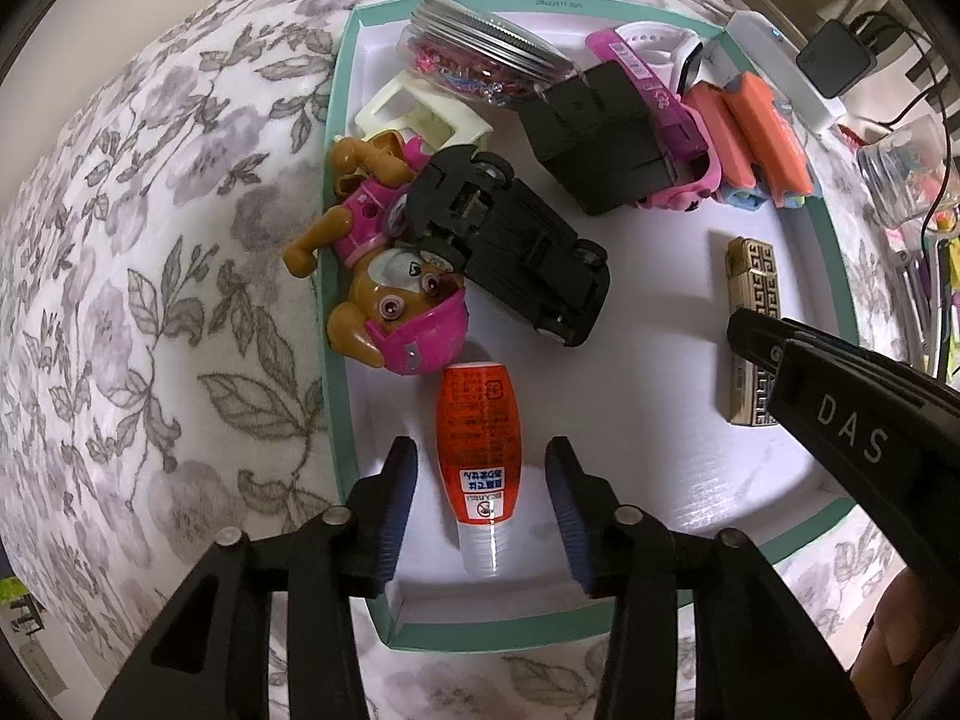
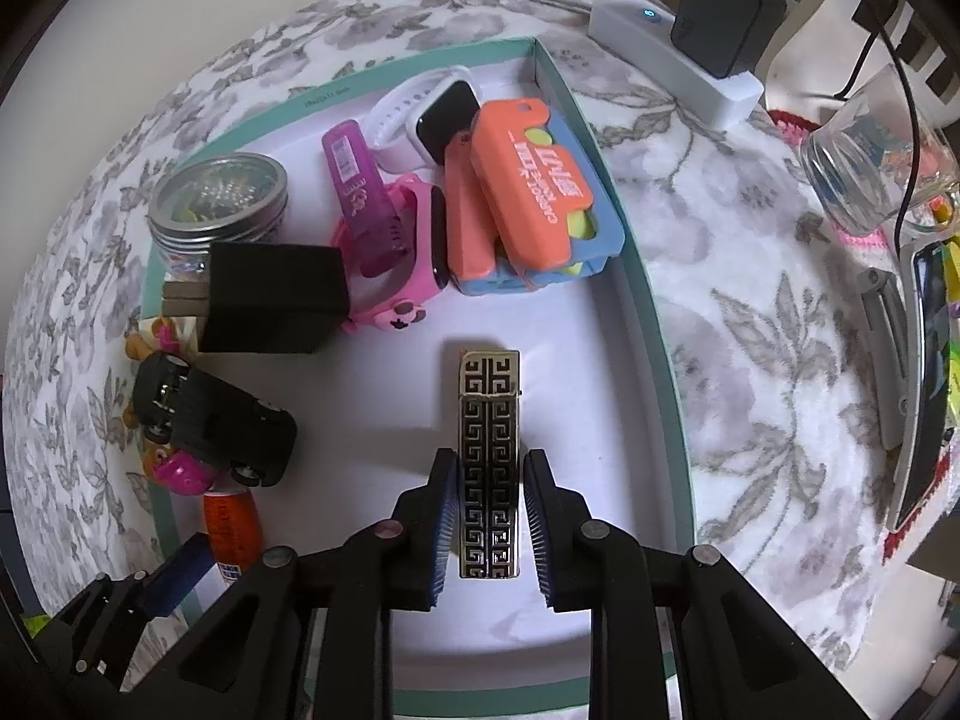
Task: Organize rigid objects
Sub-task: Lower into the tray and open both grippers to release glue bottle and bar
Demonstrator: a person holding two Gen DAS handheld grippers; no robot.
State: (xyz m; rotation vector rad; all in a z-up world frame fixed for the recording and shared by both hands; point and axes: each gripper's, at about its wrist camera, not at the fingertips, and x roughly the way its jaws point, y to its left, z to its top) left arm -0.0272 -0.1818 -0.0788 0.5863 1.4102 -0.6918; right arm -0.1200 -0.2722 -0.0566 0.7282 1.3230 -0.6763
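The teal-rimmed box (image 1: 342,192) is sitting on a floral cloth (image 1: 150,300), already holding most of the items. The placing step seems nearly done: both grippers are pointing straight down into it. The left gripper (image 1: 480,504) is standing apart around the orange tube (image 1: 480,438), pads clear of it. The right gripper (image 2: 487,531) is standing slightly apart beside the patterned lighter (image 2: 489,456), apparently no longer pressing. Next, both probably need lifting straight up without nudging either item.
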